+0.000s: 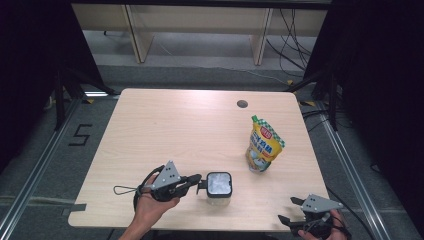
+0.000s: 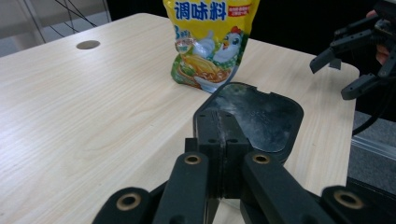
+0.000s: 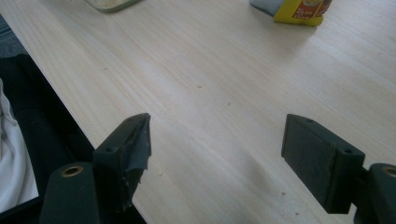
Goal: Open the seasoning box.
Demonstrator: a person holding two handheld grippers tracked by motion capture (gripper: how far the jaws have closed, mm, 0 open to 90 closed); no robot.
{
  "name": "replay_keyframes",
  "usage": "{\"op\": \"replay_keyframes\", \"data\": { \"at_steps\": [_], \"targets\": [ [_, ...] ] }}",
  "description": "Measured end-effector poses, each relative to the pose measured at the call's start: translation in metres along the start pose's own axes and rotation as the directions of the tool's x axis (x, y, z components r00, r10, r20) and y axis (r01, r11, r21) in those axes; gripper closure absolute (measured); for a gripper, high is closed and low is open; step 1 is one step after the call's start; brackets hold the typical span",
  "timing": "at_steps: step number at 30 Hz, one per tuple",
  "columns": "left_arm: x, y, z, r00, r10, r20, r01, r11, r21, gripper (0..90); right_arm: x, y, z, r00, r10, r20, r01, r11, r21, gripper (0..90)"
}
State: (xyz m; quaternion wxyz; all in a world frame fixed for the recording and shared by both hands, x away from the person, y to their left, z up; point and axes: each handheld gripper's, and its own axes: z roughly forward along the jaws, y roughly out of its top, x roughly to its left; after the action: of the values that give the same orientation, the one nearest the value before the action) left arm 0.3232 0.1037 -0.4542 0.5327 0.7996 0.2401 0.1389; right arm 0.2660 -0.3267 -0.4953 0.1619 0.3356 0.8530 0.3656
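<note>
Lid point(image 2: 261, 119): black, flipped up on the jar point(image 1: 219, 185), which stands near the table's front edge, at about 6 o'clock from the table centre.
Left gripper point(image 1: 199, 181): at 9 o'clock of the jar; its jaws are fully together and they pinch the tab of the lid.
Jar content: white and grainy; what it is I cannot tell.
Pouch point(image 1: 263, 145): upright at 2 o'clock of the jar, a little apart from it.
Right gripper point(image 1: 290, 210): at the front right corner, jaws wide apart, nothing between them.
Table point(image 1: 165, 130): light wood, a round hole near the far edge.
Risk: the hold on the tab is thin, so I judge the lid may slip out and drop shut; a hard pull may tip the jar, because nothing steadies it.
Writing: the pouch shows "调味料" in blue, a chicken picture and a red mark near its top; the floor mark point(image 1: 80, 135) reads "5".
</note>
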Motion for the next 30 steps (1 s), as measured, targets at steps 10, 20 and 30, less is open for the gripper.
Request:
{"op": "replay_keyframes", "data": {
  "at_steps": [10, 20, 30],
  "targets": [
    [0.000, -0.004, 0.008, 0.9998, -0.019, 0.005, 0.019, 0.9997, 0.013, 89.3, 0.003, 0.001, 0.000, 0.9999, 0.010, -0.008, -0.010, 1.000, 0.006, 25.1],
    [0.002, -0.010, 0.007, 0.9967, -0.079, 0.019, 0.079, 0.9965, -0.025, 89.1, 0.006, 0.005, 0.000, 0.9992, -0.005, -0.039, 0.003, 0.999, -0.043, 30.5],
    [0.005, -0.014, 0.006, 0.9942, -0.103, 0.028, 0.104, 0.9938, -0.038, 89.0, 0.026, 0.034, 0.005, 0.9874, -0.102, -0.121, 0.075, 0.976, -0.206, 61.3]
  ]
}}
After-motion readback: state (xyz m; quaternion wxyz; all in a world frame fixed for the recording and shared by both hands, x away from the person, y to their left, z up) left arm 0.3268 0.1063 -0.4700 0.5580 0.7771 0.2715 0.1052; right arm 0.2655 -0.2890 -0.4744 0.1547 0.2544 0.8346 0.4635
